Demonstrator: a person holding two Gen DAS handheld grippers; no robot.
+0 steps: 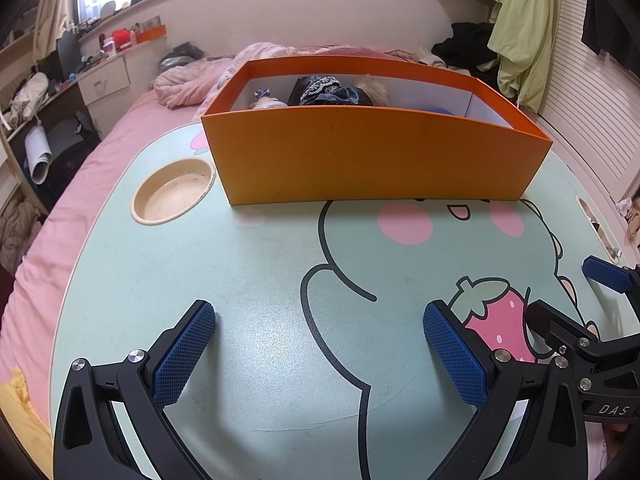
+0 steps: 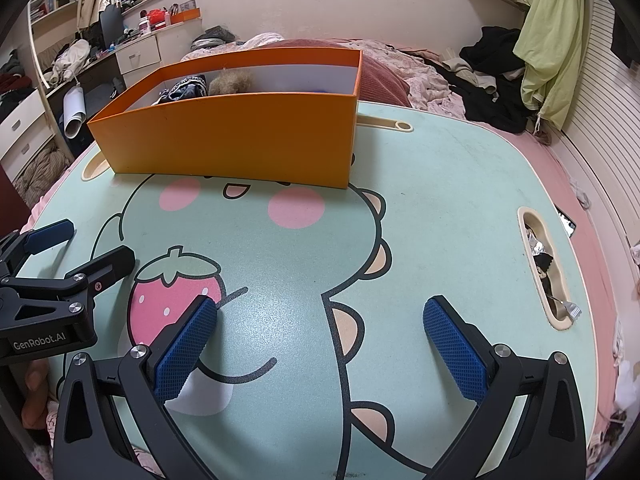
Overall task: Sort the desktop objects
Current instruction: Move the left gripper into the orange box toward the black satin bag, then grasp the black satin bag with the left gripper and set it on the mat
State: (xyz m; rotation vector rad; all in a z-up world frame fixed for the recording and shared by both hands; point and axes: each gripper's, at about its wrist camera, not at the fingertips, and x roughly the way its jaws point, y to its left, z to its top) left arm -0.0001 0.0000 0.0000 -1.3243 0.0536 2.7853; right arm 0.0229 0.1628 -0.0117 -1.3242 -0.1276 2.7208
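The open orange cardboard box with white inner walls is sitting at the far side of the mint-green cartoon-printed desk, and the sorted things are lying inside it: a dark lace-trimmed fabric bundle, a tuft of tan fur just beside that bundle, a small pale figure toward the box's left end, and a sliver of something blue toward its right end. No loose object is showing on the desk in front of the box, so you are probably near the end of the sort.

Your left tool is hovering on the near side of the box with its blue pads spread wide and nothing between them; your right tool is hovering likewise, spread and empty. The two are sitting close together, so you are risking knocking one against the other if you swing either inward.

The box looks light; reaching over its near wall could be nudging it back toward the pink bed beyond it. The round cream cup recess left of the box and the oblong slot right of it could be catching a dragged pad.
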